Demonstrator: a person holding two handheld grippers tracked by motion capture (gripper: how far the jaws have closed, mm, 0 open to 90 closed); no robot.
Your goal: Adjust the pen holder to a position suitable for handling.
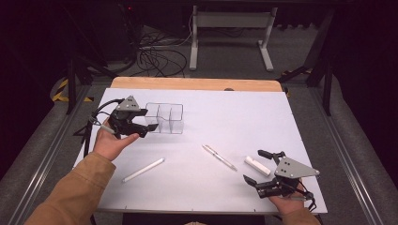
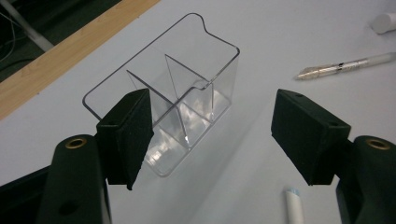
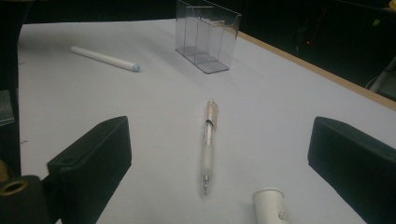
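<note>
A clear plastic organizer [image 1: 164,117] with three compartments stands at the back left of the white mat; it shows close up in the left gripper view [image 2: 173,88] and far off in the right gripper view [image 3: 207,35]. My left gripper [image 1: 142,131] hovers open just left of the organizer, nothing between its jaws [image 2: 212,135]. A clear pen [image 1: 219,157] lies mid-table [image 3: 208,144]. A white marker [image 1: 143,169] lies front left [image 3: 103,58]. A short white cylinder [image 1: 257,166] rests near my right gripper [image 1: 256,165], which is open [image 3: 219,168].
The white mat [image 1: 244,117] covers a wooden tabletop [image 1: 187,83]. Behind the table stand a white desk frame [image 1: 230,28] and a tangle of cables [image 1: 157,54] on the floor. Metal rails run along both sides.
</note>
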